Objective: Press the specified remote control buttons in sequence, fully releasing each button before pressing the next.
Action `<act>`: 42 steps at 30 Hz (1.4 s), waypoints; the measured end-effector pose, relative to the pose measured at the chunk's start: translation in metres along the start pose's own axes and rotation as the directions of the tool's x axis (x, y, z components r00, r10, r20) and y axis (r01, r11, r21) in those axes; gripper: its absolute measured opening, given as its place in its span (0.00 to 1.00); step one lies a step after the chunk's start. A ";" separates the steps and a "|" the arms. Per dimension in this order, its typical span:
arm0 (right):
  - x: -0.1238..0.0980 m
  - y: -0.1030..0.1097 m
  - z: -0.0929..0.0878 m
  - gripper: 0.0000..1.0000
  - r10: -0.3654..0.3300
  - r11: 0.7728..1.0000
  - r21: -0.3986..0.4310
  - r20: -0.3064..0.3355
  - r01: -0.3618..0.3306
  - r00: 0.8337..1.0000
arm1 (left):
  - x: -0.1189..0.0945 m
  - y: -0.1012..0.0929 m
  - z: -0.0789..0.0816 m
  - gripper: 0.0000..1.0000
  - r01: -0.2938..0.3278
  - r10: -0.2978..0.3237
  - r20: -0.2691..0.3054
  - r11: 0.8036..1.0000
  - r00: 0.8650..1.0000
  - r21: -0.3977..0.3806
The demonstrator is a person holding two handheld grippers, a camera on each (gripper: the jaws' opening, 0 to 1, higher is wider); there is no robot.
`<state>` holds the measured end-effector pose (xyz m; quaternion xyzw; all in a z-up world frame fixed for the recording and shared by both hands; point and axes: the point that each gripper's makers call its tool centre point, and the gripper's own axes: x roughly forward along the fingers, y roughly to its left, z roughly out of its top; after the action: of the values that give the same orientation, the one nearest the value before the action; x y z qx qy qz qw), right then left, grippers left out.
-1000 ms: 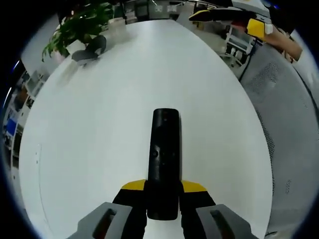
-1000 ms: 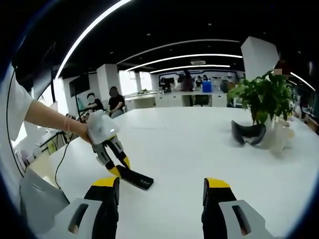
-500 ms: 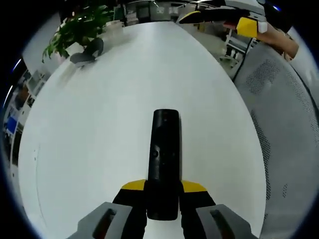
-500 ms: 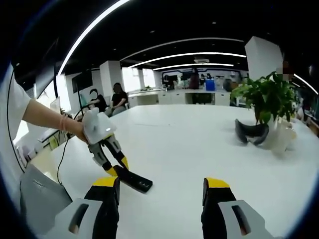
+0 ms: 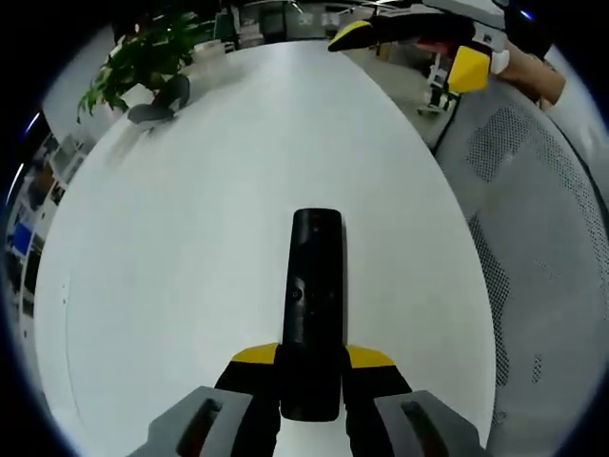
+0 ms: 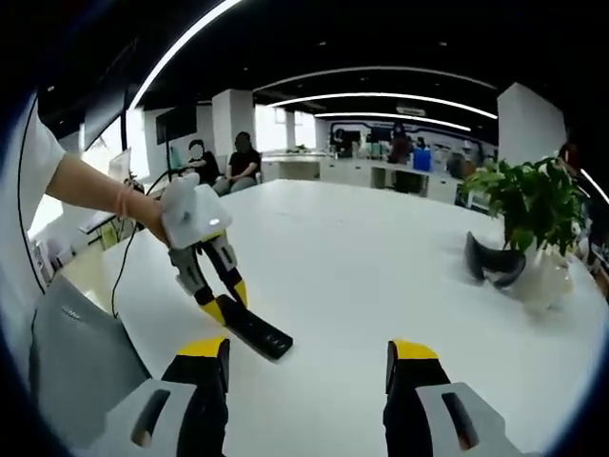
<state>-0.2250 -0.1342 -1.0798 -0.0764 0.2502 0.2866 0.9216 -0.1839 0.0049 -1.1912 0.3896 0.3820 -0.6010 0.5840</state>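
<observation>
L hand-held gripper (image 5: 310, 381): clamped on the near end of the remote control (image 5: 313, 295); I see yellow tips on both sides of its body. Rest of the remote sticks out fwd over the white desk (image 5: 190, 238).
Remote, where: in my L grip; in the right gripper view its far end (image 6: 255, 330) looks at or just above the desktop, can't tell if touching.
Remote, handling: I judge it light, rigid plastic, glossy so prob a bit slippery. Long body held at one end, so a press near the far end will lever it down; better rest it flat or support it on the desk first.
Remote, where to hold: by the long side edges at the tail, as now, keeping the button face free. Small round button mid-body faces up.
R hand-held gripper (image 6: 309, 367): jaws apart, nothing between them, well short of the remote. I'd close it to a tip before pressing, my guess.
Left gripper view adds: top-down look at the button face; R gripper (image 5: 400, 29) far off past the desk edge; grey mesh chair (image 5: 533, 219) alongside.
Right gripper view adds: side look at L gripper (image 6: 221, 303) with a person's hand (image 6: 143, 214) on it, tilt of the remote.
Far: potted plant (image 6: 533, 205), dark headset-like thing (image 6: 495, 262) by it, office w/ seated people behind.
</observation>
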 end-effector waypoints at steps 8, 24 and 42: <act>0.003 0.009 -0.007 0.64 0.027 0.998 -0.061 -0.048 -0.030 0.998 | 0.000 -0.011 0.000 0.23 -0.001 0.001 0.001 1.000 1.000 -0.004; 0.019 0.033 -0.029 0.57 0.125 0.974 -0.159 -0.206 -0.159 0.970 | 0.000 -0.039 0.000 0.23 0.004 -0.004 -0.002 1.000 1.000 0.004; 0.024 0.061 -0.050 0.35 0.274 0.902 -0.215 -0.386 -0.375 0.881 | 0.000 -0.069 0.001 0.23 -0.011 0.011 0.008 1.000 1.000 -0.025</act>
<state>-0.2632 -0.0865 -1.1354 -0.2132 0.3740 0.4530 0.7806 -0.2531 0.0061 -1.1904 0.3819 0.3851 -0.5945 0.5936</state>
